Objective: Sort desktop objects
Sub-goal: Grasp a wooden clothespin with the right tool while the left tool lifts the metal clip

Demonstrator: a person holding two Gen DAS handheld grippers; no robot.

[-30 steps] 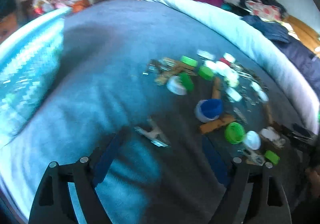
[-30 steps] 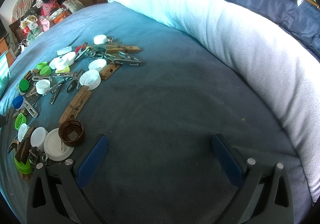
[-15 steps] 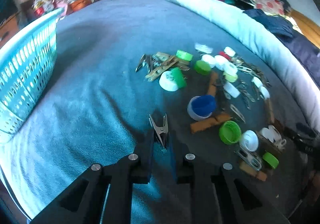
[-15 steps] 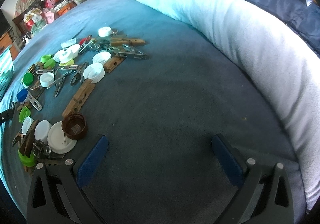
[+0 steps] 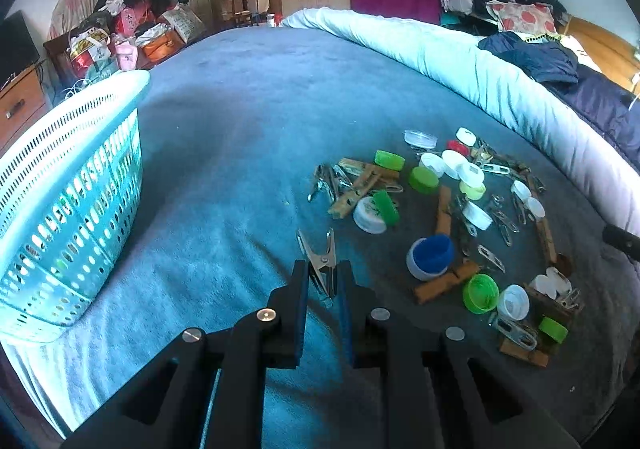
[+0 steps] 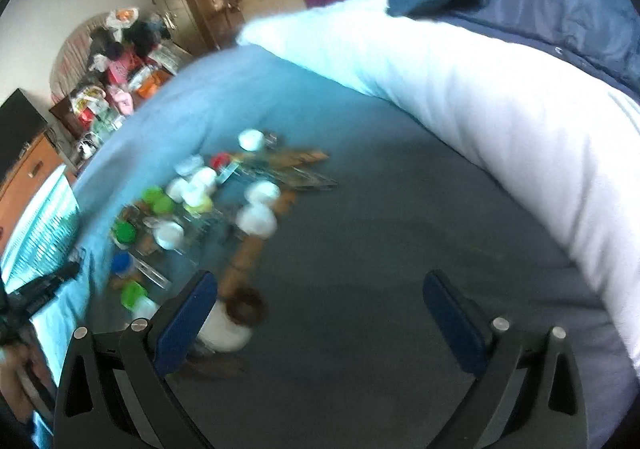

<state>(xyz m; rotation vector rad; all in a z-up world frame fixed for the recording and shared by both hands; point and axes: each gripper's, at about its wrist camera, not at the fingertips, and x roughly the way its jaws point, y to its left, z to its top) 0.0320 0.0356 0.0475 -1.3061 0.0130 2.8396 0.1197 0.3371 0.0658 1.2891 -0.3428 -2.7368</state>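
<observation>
My left gripper is shut on a metal clip and holds it above the blue blanket. To its right lies a pile of bottle caps, wooden pegs and metal clips, with a blue cap and a green cap nearest. A teal perforated basket stands at the left. My right gripper is open and empty over the blanket. A brown cap on a white lid lies by its left finger; that view is blurred.
A rolled white duvet runs along the far right edge of the bed, also in the right wrist view. Dark blue clothes lie behind it. The basket's edge shows at the left. Cluttered furniture stands beyond the bed.
My left gripper closed on the metal clip and lifted it off the blanket. My right gripper stays open and has swung, so the pile sits closer to its left finger.
</observation>
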